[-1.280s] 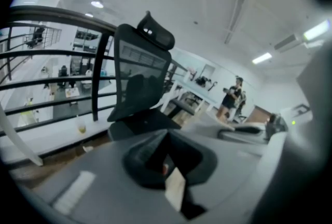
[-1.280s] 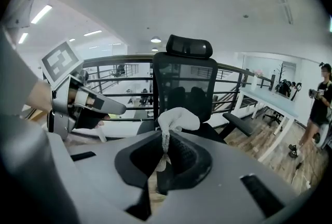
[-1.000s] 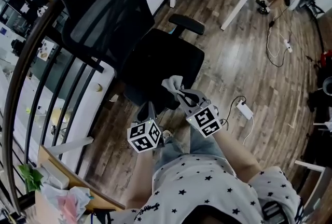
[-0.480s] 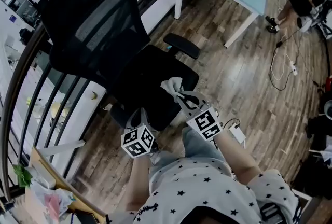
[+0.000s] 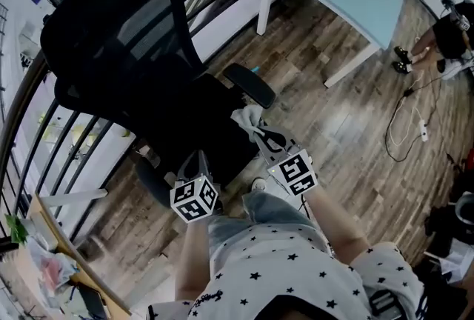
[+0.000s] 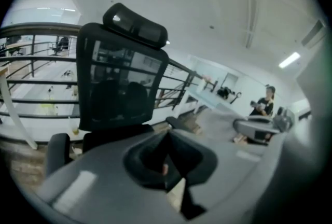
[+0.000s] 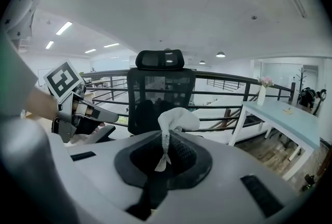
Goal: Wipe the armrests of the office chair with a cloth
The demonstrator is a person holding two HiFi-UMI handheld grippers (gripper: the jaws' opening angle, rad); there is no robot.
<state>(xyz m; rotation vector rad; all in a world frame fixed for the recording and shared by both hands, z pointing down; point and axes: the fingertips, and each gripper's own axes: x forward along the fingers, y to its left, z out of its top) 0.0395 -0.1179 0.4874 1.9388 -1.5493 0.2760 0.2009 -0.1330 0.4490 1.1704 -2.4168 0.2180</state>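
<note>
Head view: one chair (image 5: 141, 81), two armrests (image 5: 249, 84), one cloth (image 5: 248, 118).

Chair back (image 5: 126, 44) black mesh; cloth (image 5: 248, 117) soft fabric; floor (image 5: 318, 89) matt wood.

Left hand-held gripper (image 6: 168, 148) — jaws together — faces the office chair (image 6: 122, 83).

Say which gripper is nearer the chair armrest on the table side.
Right. The right gripper, holding the cloth, is just short of that armrest; the left gripper is farther off, across the seat.
</note>
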